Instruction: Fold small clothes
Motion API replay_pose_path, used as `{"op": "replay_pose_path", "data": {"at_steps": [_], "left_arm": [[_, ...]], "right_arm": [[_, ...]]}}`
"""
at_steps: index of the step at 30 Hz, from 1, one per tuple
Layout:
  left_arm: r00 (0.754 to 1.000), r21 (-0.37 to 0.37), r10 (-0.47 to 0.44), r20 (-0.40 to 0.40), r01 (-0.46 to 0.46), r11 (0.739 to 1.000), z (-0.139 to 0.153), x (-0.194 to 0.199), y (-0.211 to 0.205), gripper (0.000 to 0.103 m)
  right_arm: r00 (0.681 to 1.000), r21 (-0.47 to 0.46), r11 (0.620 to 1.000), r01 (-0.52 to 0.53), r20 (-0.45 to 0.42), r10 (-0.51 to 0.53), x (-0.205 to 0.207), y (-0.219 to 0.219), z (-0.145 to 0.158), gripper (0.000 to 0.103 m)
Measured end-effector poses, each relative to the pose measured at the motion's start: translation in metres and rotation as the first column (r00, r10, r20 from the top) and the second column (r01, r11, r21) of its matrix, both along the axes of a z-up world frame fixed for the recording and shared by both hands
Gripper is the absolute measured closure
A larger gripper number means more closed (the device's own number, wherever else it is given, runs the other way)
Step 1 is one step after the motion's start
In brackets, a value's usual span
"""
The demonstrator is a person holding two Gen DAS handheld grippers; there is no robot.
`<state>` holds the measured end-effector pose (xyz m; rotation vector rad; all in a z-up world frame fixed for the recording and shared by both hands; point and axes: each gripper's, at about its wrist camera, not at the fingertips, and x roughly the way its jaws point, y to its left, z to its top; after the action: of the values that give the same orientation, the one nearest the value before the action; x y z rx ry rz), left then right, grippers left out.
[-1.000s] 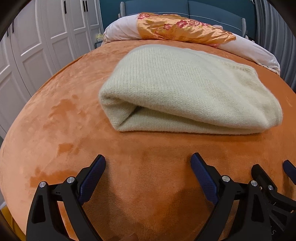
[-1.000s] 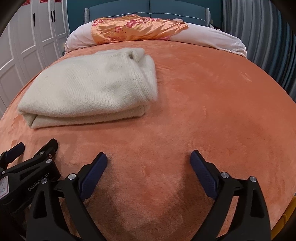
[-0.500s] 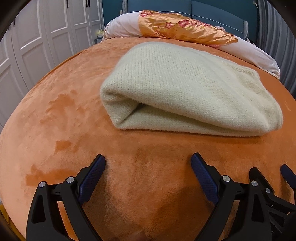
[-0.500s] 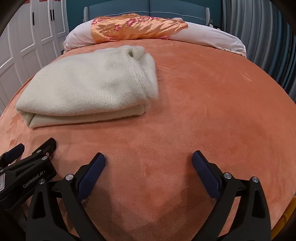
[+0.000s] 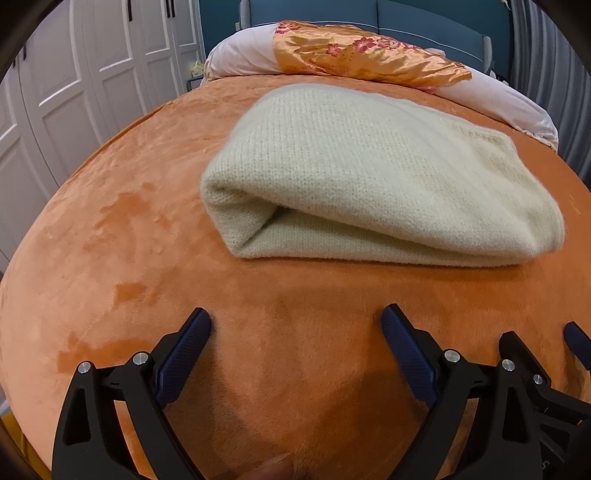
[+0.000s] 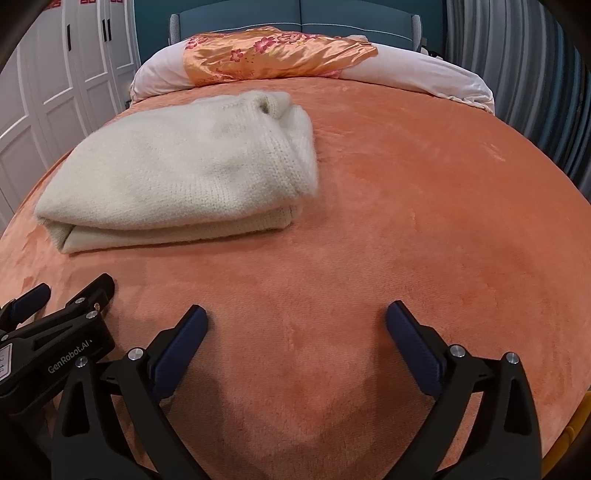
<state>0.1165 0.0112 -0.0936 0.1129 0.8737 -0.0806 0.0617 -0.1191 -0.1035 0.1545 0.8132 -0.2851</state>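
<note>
The left tongs (image 5: pixel 295 325) are held wide apart above the orange plush bedspread (image 5: pixel 110 258), with nothing between the blue pads. The right tongs (image 6: pixel 296 319) are likewise spread, having just been opening a little further, and nothing is caught between them either. The two tools are kept side by side, each seen at the edge of the other's view. Ahead of both, apart from the fingertips, the cream knitted sweater (image 5: pixel 369 184) is laid folded on the bedspread, its open folded edges turned toward the cameras (it sits straight ahead in the left view and off to the left in the right view). Beyond it, at the head of the bed, a pale pillow (image 6: pixel 424 74) is partly covered by a shiny orange floral cloth (image 6: pixel 277 55), backed by a blue-grey headboard (image 6: pixel 332 18). White panelled wardrobe doors (image 5: pixel 92 74) are seen to the left, and grey pleated curtains (image 6: pixel 517 74) to the right. The lettering "GenRobot.AI" can be read on the left tool's body.
</note>
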Motion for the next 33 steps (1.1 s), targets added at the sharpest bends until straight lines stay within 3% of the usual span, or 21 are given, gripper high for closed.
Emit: {"op": "replay_pose_path", "data": {"at_steps": [13, 33], "left_arm": [[0.999, 0.033, -0.020, 0.031, 0.019, 0.999, -0.001, -0.022, 0.000, 0.011], [0.999, 0.032, -0.017, 0.036, 0.016, 0.999, -0.002, -0.022, 0.003, 0.011]], "right_arm": [[0.999, -0.022, 1.000, 0.001, 0.032, -0.001, -0.029, 0.012, -0.002, 0.005], [0.999, -0.025, 1.000, 0.006, 0.033, -0.005, -0.027, 0.011, 0.000, 0.005]]}}
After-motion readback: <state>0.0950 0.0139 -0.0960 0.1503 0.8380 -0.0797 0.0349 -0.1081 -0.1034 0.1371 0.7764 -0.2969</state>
